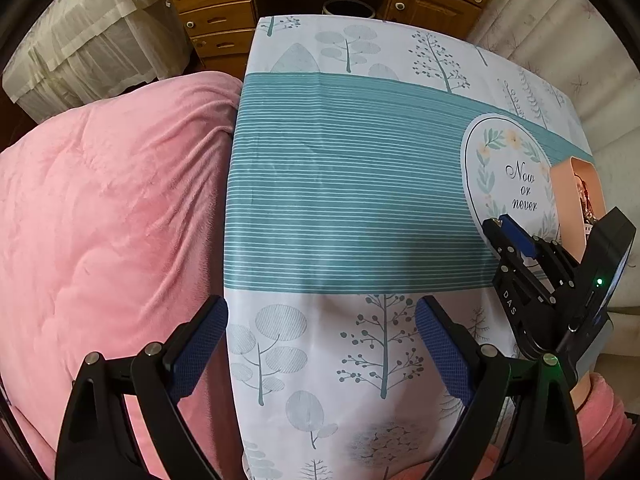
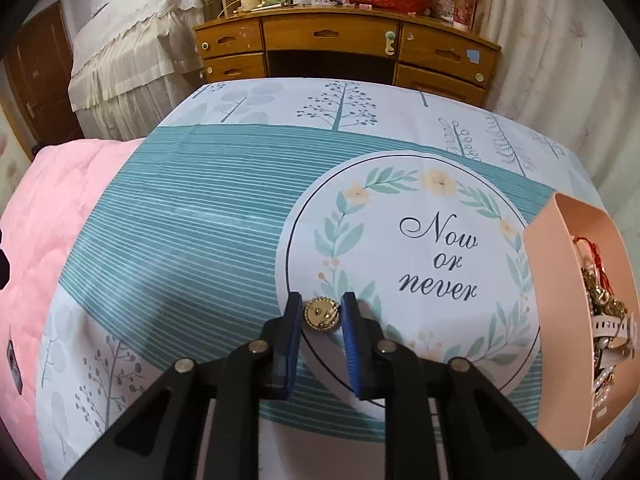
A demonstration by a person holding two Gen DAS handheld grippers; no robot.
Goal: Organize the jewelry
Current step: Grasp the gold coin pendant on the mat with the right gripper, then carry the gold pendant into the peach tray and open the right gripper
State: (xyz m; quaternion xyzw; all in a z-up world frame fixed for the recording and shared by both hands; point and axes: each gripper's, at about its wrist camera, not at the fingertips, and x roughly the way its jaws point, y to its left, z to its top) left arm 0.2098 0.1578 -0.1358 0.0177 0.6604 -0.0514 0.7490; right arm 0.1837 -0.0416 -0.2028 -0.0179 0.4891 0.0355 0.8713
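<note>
My right gripper [image 2: 321,307] is shut on a small round gold brooch [image 2: 321,316], held between its blue pads just above the printed cloth. A peach tray [image 2: 548,264] full of tangled jewelry [image 2: 604,308] stands at the right edge of the table. In the left wrist view the right gripper [image 1: 520,236] shows at the far right next to the peach tray [image 1: 566,200]. My left gripper [image 1: 322,332] is open and empty over the near part of the cloth.
The table carries a tree-print and teal-striped cloth [image 2: 192,208] with a round "Now or never" motif [image 2: 436,256]. A pink blanket [image 1: 104,232] lies left of the table. A wooden desk with drawers [image 2: 340,44] stands beyond the far edge. Curtains hang at the right.
</note>
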